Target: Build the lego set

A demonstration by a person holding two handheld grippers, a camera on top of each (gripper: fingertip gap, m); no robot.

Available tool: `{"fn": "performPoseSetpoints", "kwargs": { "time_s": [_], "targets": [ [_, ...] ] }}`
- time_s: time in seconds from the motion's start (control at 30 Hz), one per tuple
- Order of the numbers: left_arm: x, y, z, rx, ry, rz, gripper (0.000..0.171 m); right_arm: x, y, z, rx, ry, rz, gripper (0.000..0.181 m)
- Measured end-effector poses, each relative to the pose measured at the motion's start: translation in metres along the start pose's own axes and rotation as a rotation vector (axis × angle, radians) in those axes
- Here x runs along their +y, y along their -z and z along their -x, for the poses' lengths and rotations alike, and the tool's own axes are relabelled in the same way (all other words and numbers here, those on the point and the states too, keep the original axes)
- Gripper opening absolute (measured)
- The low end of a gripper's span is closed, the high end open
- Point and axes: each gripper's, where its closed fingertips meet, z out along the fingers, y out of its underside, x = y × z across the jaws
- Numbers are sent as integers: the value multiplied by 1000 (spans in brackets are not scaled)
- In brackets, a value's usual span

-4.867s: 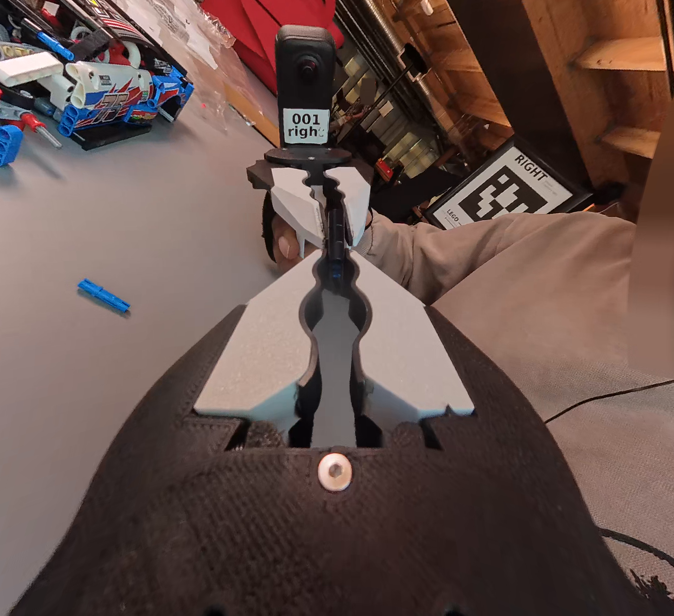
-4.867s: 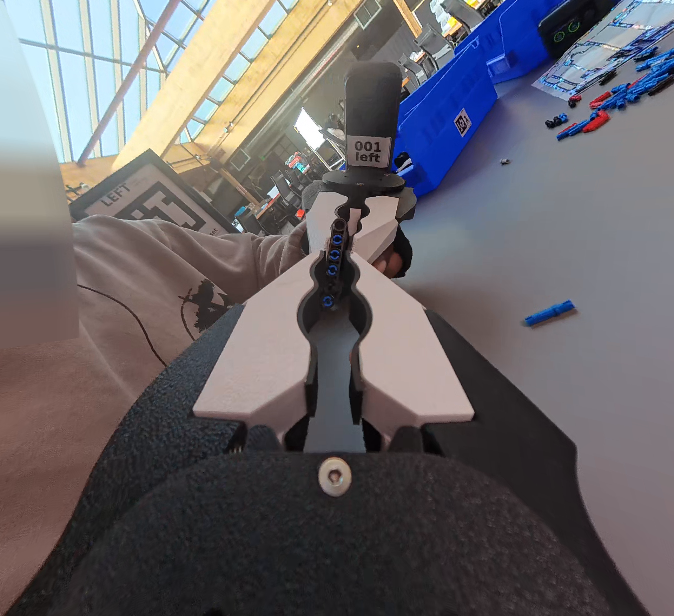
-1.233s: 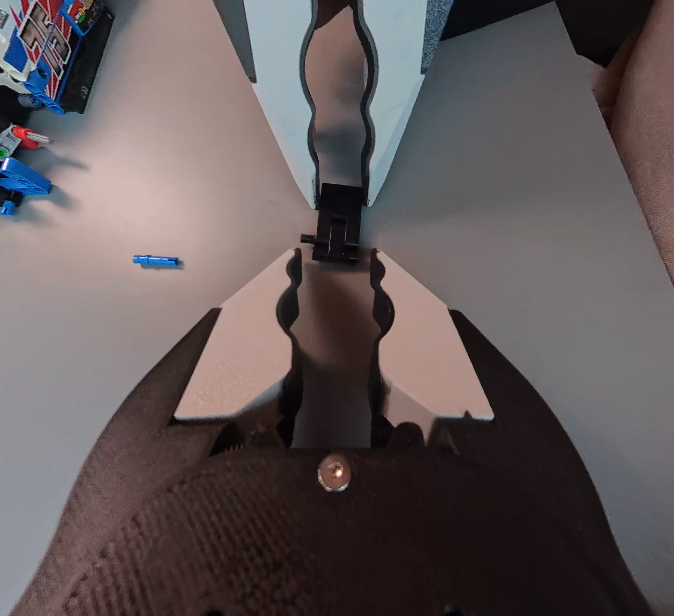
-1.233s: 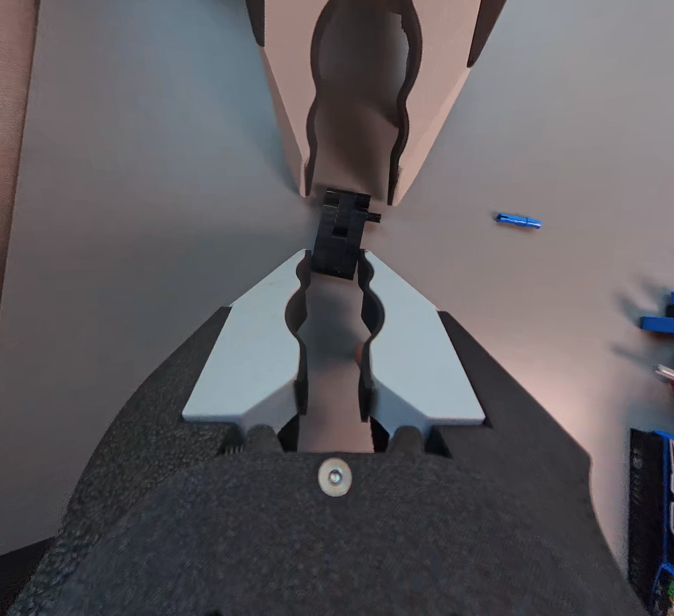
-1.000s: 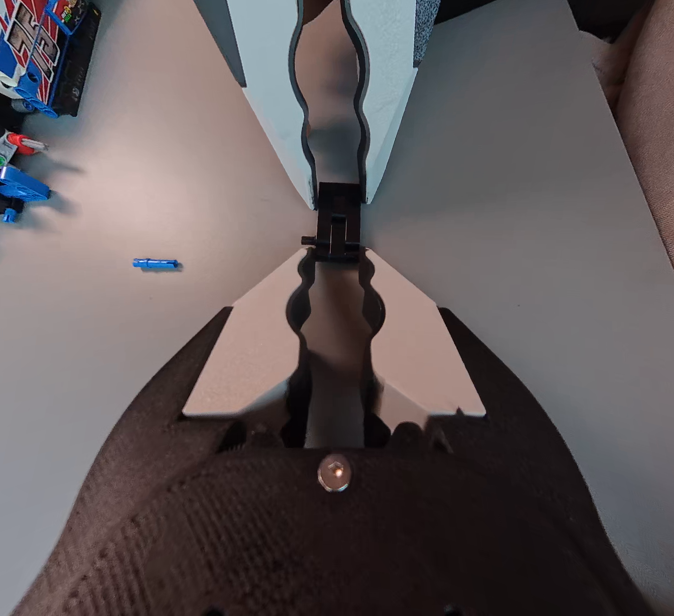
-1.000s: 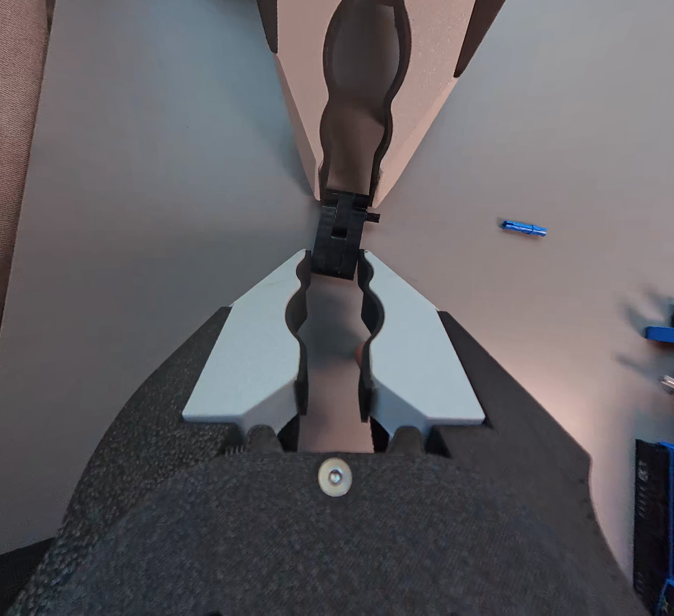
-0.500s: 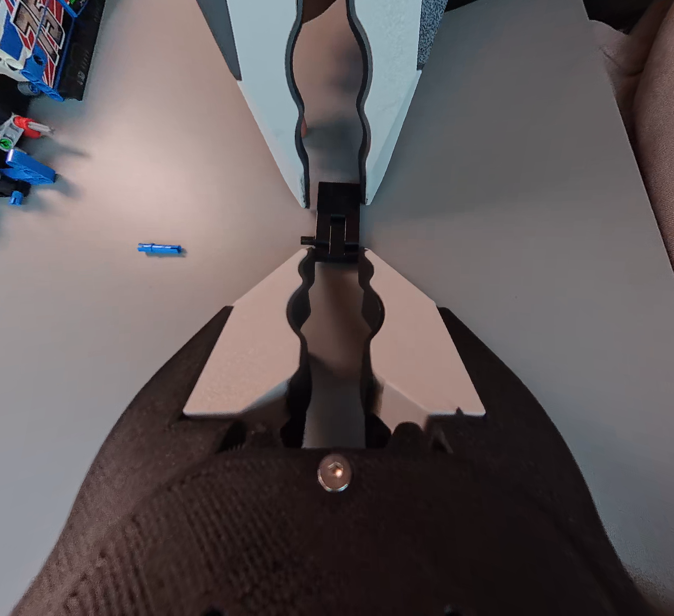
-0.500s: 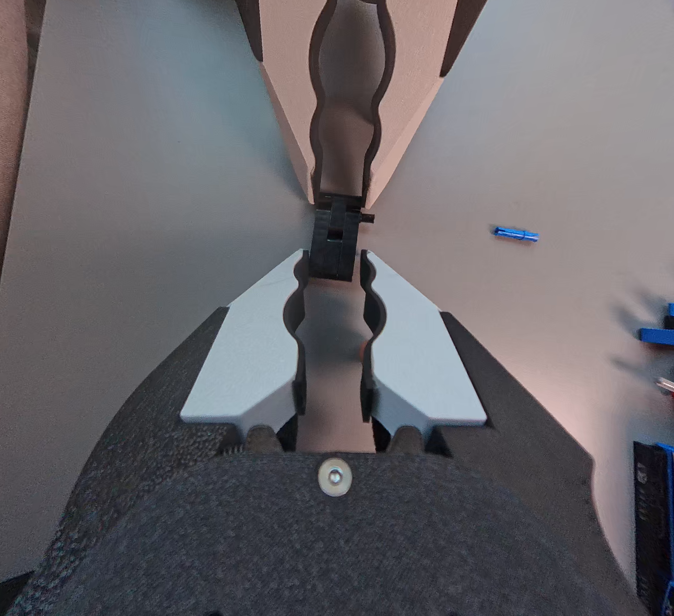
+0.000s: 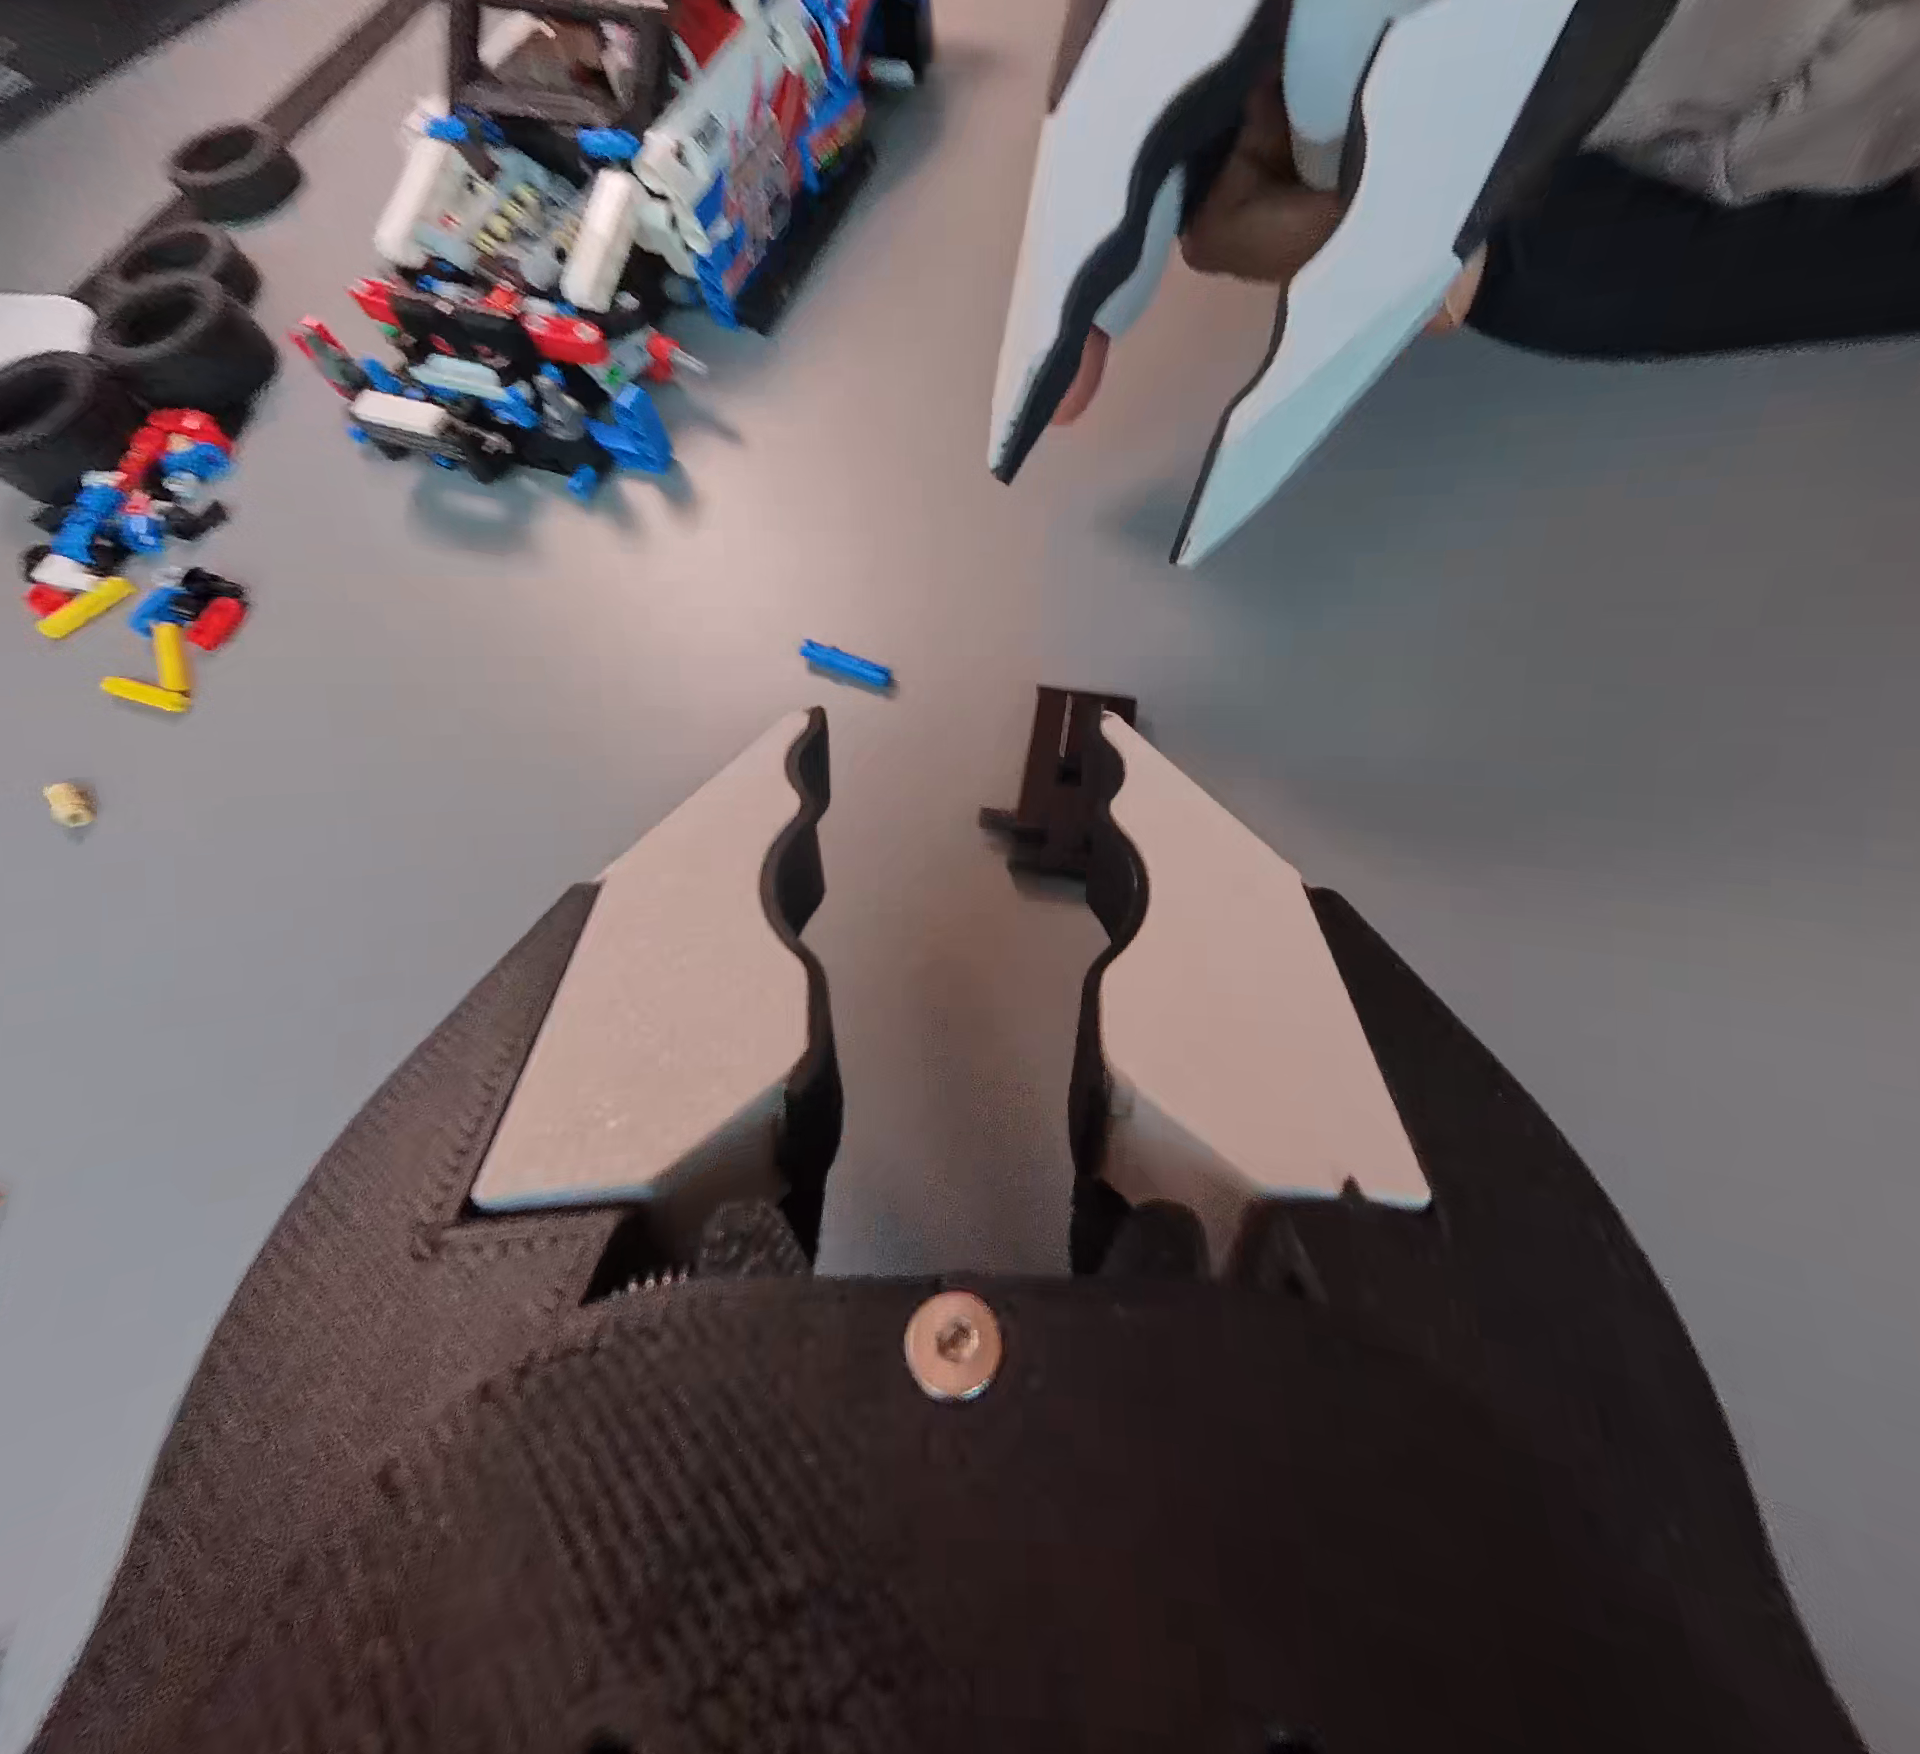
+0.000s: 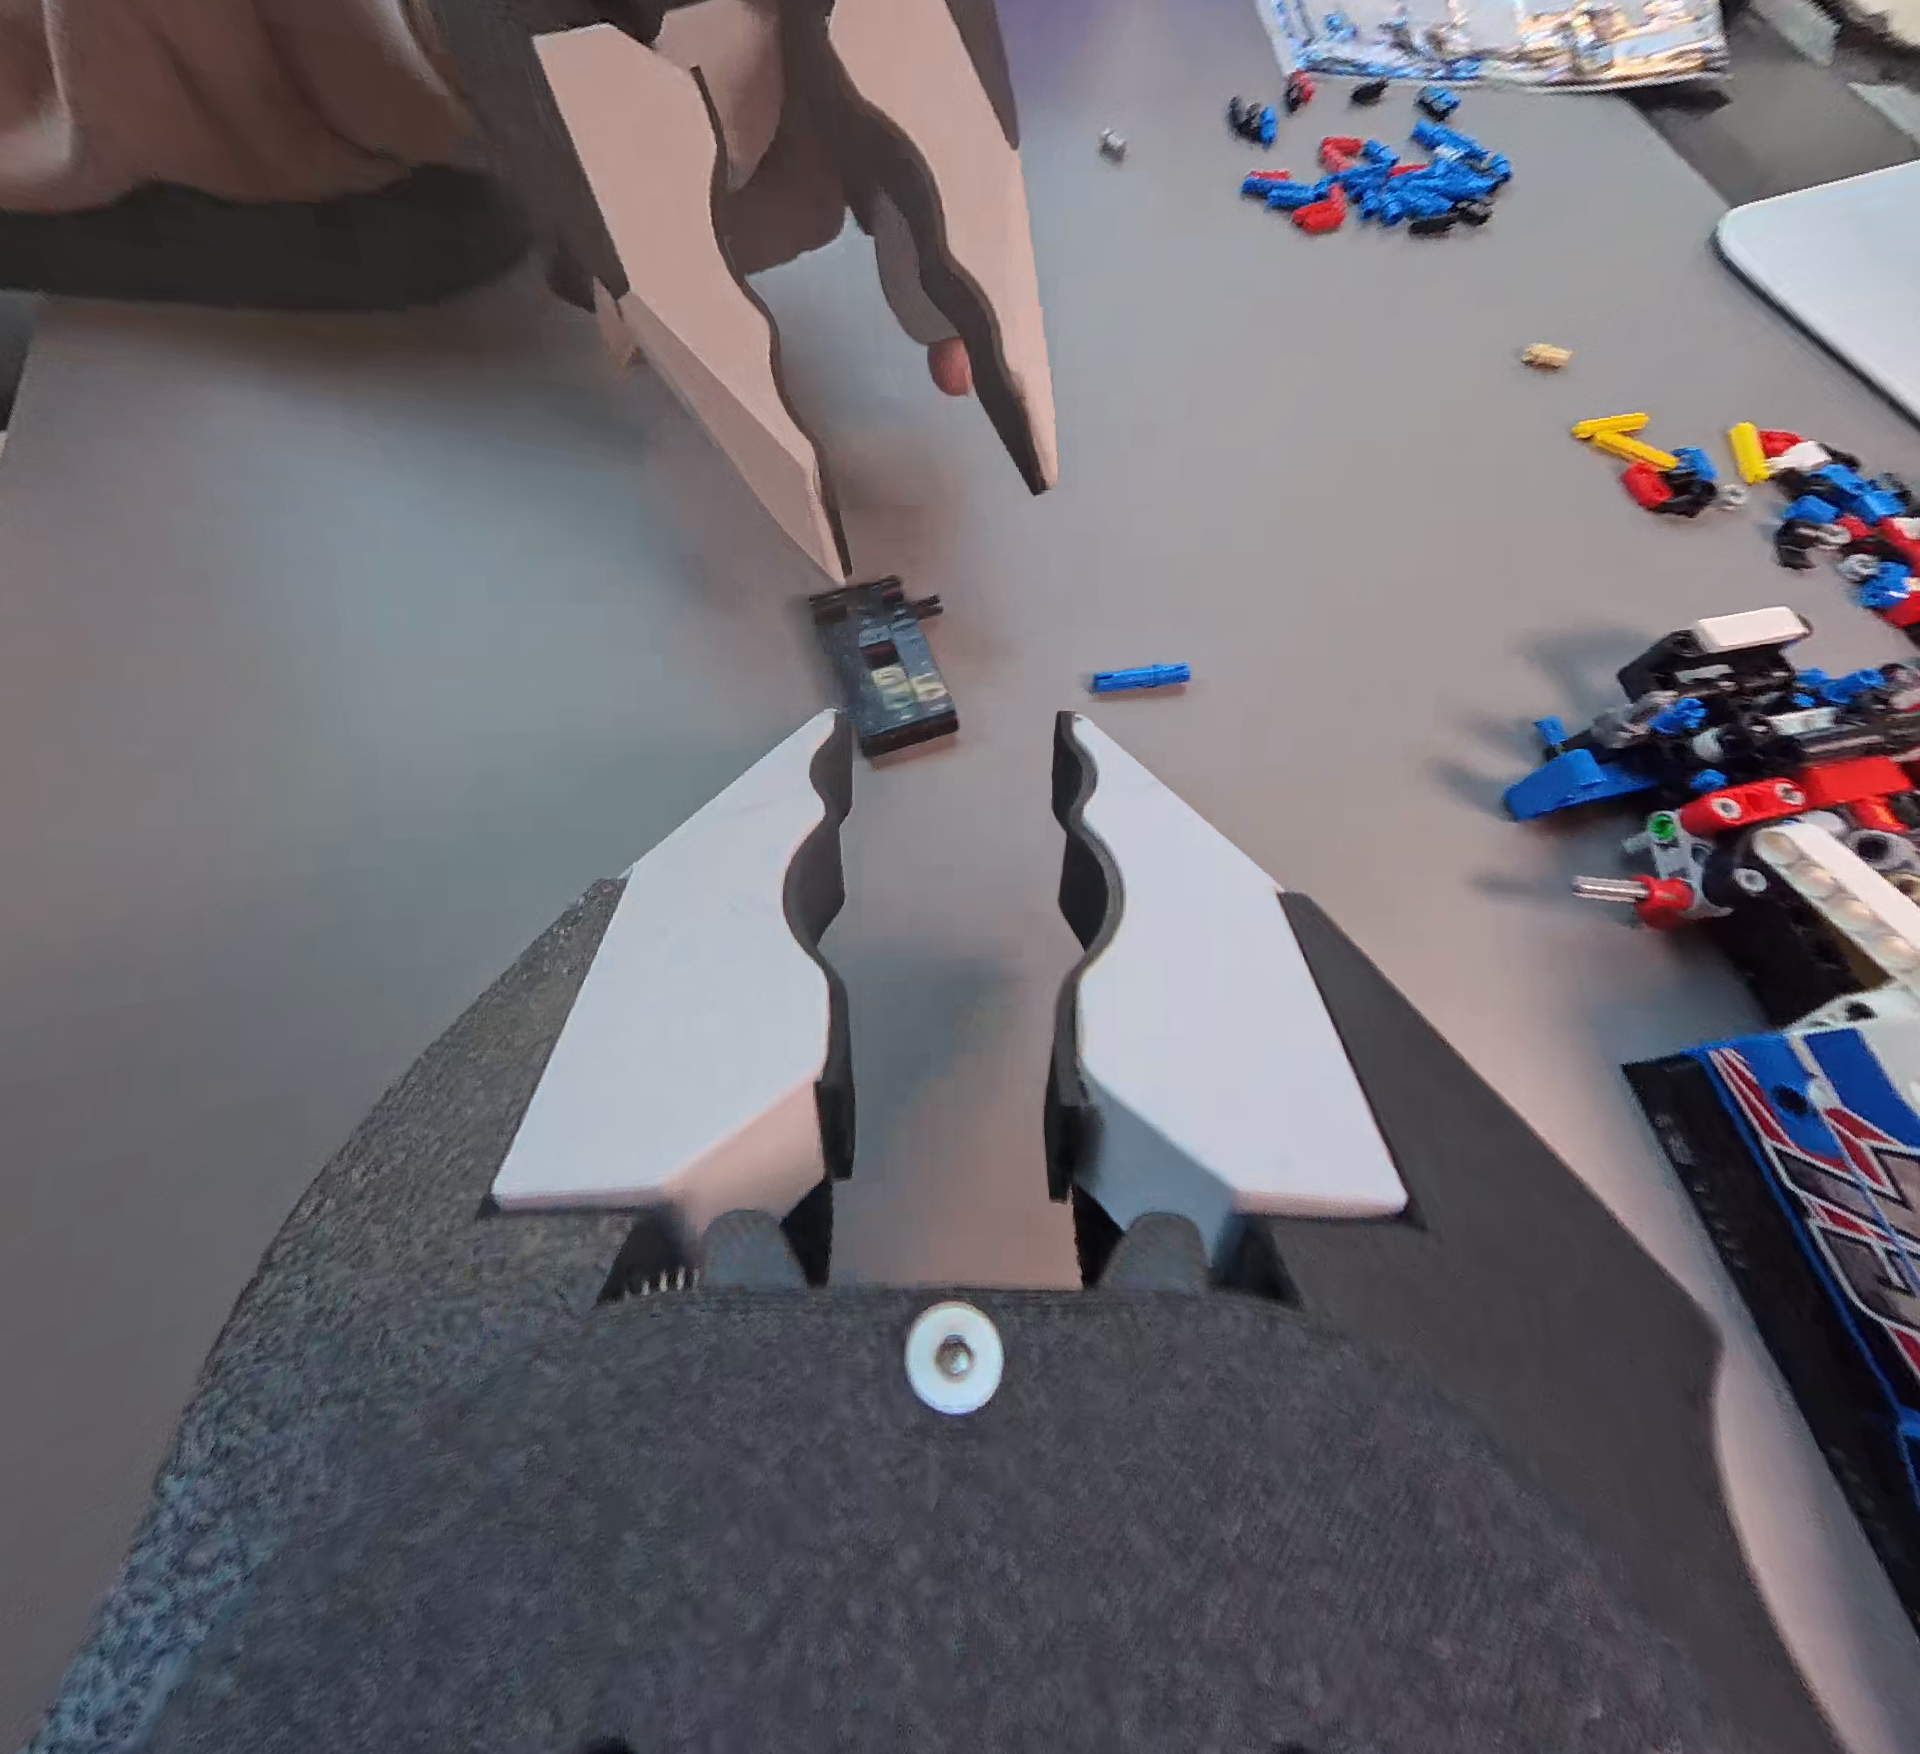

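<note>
Left wrist view: black piece [image 9: 1055, 774] half behind claw [image 9: 964, 728].

Wrist views face each other, low over table [image 9: 1558, 665], sharing black piece [image 10: 894, 665]; perhaps tilted.

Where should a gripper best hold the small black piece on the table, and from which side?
Probably across the long edges of the black piece, coming down from above: it lies flat on the grey table, and the plain end away from its side peg is free.

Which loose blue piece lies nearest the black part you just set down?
The lone blue pin, just beside the black part; the other blue pieces sit in heaps farther off.
</note>
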Motion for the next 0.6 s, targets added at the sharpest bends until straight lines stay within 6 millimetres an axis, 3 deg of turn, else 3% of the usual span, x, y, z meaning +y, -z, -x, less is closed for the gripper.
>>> {"fn": "performPoseSetpoints", "kwargs": {
  "time_s": [0.17,0.27,0.33,0.37,0.53,0.6],
  "targets": [
    [-31,31,50,-269,81,-252,42,-31,26,-44,212,-43,-196,33],
    [-42,56,73,-402,119,-374,35,-46,48,-85,362,-106,-305,32],
    [-49,76,86,-493,137,-463,25,-53,67,-112,440,-141,-363,0],
    [-51,85,91,-529,149,-500,21,-57,77,-125,477,-144,-394,0],
    [-47,103,107,-598,230,-581,13,-87,114,-215,653,-159,-442,0],
    [-45,104,111,-600,255,-584,6,-105,115,-259,702,-149,-435,16]
  ]
}}
